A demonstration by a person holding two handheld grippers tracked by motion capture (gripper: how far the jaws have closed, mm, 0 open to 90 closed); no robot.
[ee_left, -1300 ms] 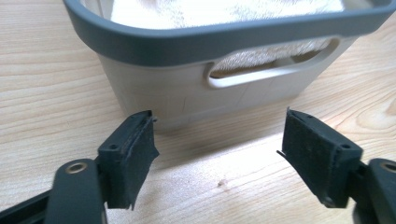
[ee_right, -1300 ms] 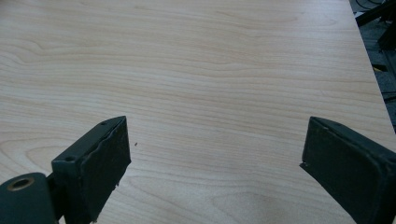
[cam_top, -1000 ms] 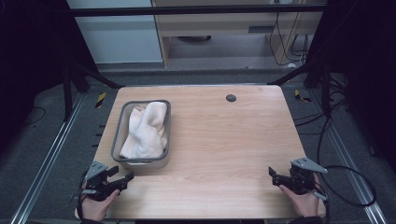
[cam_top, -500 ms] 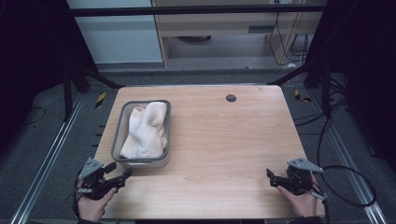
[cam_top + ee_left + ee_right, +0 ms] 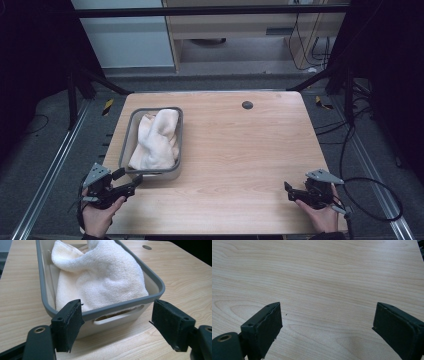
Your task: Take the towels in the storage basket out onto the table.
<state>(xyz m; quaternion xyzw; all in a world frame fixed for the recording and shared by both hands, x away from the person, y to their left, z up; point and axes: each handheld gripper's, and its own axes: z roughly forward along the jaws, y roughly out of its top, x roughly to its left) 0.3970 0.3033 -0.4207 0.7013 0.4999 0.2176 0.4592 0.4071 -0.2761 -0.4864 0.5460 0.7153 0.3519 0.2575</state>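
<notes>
The grey tub (image 5: 131, 131) sat on the left side of the desk (image 5: 240, 150), a white towel (image 5: 157, 140) heaped inside. The left gripper (image 5: 131, 184) faced its near end wall, jaws released and just widening, empty. The right gripper (image 5: 289, 190) hovered well apart over bare wood, jaws released. A dark round hole (image 5: 247, 104) lay far back

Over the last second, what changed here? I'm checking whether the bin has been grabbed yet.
The left claw has just been opening; its jaws now stand apart in front of the bin, not gripping it. Its hand shifted a little at the near left corner. The bin, the towel and the right claw stayed put.
</notes>
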